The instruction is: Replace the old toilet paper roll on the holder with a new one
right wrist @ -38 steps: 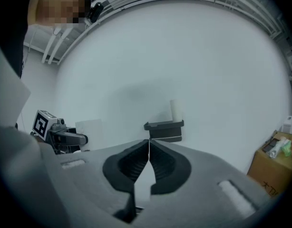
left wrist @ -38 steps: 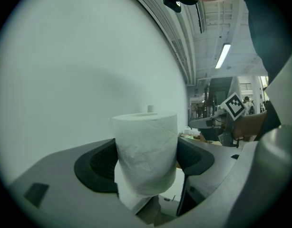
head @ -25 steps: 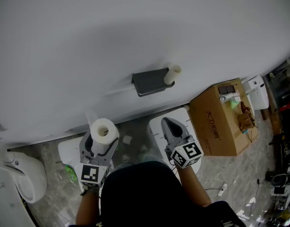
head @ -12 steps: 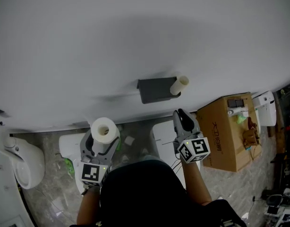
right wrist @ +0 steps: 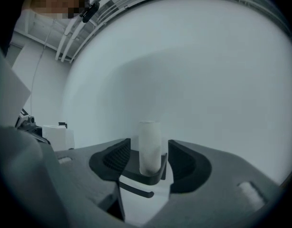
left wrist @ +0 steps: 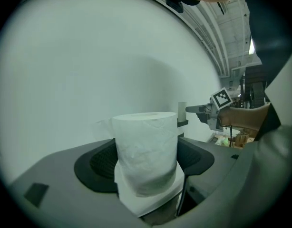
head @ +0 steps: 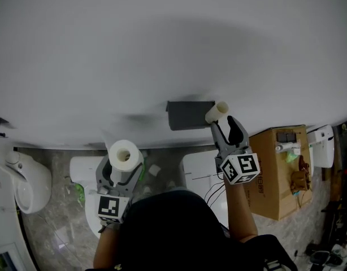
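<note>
The old roll (right wrist: 150, 148), now a bare cardboard tube, stands at the holder's (head: 187, 114) right end, framed by the right gripper's (head: 228, 124) jaws, which have just been opening and grip nothing, so centre them, close gently and lift straight off, while the left gripper (head: 121, 171), below-left of the holder, clamps the new roll (left wrist: 146, 151).

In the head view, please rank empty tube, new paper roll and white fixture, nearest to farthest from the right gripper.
1. Empty tube: between right gripper's just-opened jaws.
2. New paper roll: left, in left gripper.
3. White fixture: far left.
</note>
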Tool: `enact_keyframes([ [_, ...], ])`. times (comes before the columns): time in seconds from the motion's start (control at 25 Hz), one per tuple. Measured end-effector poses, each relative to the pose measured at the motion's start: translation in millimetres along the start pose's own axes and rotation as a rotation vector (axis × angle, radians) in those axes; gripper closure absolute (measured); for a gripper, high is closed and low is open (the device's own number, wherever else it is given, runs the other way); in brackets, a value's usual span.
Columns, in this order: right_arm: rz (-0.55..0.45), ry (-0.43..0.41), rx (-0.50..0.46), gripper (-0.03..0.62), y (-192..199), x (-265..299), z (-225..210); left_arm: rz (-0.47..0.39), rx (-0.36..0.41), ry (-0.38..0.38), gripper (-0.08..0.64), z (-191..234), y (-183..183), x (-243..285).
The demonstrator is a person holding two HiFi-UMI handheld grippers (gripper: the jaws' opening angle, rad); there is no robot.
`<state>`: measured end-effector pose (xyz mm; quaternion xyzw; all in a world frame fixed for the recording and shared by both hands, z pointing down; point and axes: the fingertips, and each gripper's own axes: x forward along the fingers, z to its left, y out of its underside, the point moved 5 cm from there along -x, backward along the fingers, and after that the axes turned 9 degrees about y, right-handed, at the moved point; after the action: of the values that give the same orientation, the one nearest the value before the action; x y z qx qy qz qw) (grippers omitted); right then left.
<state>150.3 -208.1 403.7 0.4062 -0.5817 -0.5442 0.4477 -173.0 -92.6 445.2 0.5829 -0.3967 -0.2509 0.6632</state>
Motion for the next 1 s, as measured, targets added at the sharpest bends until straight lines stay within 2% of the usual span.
enact_keyframes([
  [0.16, -0.004, -0.044, -0.011, 0.328, -4.3, 19.7, 1.3, 0.001, 0.011, -0.033, 0.178, -1.4, 3.1, 1.2],
  [0.52, 0.019, -0.101, -0.009, 0.327, -3.1, 49.6, 9.0, 0.022, -0.008, -0.107, 0.177, -2.2, 8.2, -5.8],
  [0.68, 0.014, -0.107, -0.005, 0.338, -2.9, 53.5, 12.7, 0.025, -0.017, -0.121, 0.178, -2.0, 11.1, -9.6],
  [0.8, 0.006, -0.101, -0.002, 0.399, -2.4, 55.0, 12.3, 0.023, -0.019, -0.121, 0.177, -2.2, 11.5, -9.5],
  [1.0, -0.009, -0.096, 0.008, 0.4, -6.2, 52.2, 14.6, 0.02, -0.014, -0.107, 0.177, -1.7, 11.8, -13.1],
])
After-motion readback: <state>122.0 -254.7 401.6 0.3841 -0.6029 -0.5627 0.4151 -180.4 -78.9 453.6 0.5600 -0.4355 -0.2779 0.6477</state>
